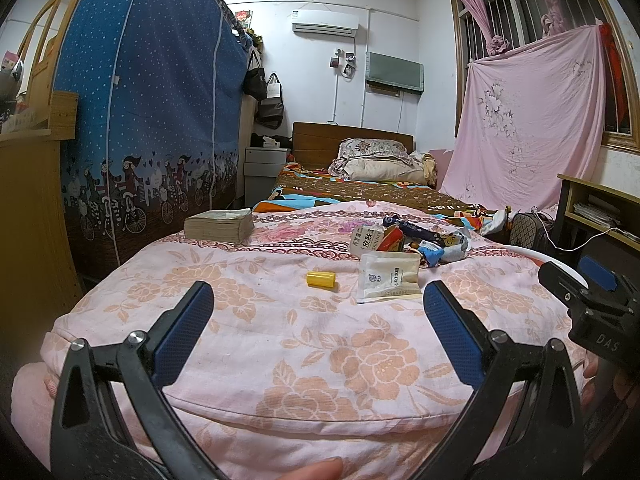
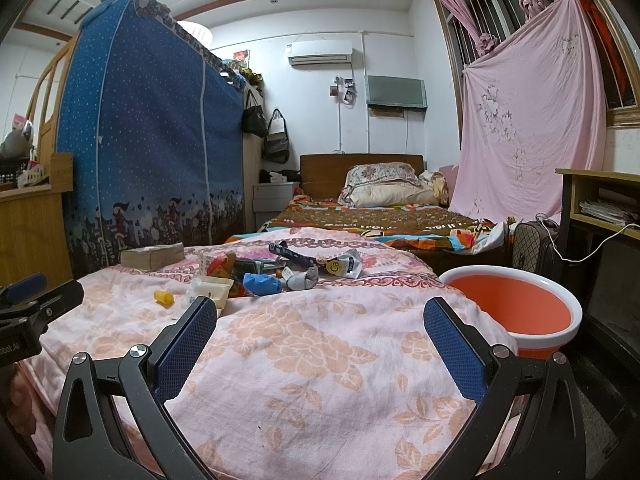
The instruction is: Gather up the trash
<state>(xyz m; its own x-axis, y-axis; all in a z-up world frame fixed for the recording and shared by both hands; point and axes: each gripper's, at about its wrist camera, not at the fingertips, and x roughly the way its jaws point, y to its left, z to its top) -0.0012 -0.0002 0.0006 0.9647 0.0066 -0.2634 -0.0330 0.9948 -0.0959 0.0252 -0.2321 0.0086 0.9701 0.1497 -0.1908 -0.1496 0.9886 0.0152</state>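
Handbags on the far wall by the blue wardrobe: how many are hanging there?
2. A black handbag hangs nearest the blue wardrobe; a dark tote bag hangs just to its right, slightly lower. More could be hidden behind the wardrobe's edge.

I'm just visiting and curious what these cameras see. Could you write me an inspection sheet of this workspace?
Surface: pink floral quilt on a bed, rumpled.
Job's things: small yellow plastic cylinder; flat white paper sachet; heap of colourful snack wrappers behind it; orange bucket with white rim beside the bed, nothing seen inside.
Clutter: thick worn stack of paper on the quilt.
Grippers: left gripper open, holding nothing; right gripper open, holding nothing.
Cables: white cable by the wooden desk.
Surroundings: blue dotted fabric wardrobe, second bed, pink sheet over the window.
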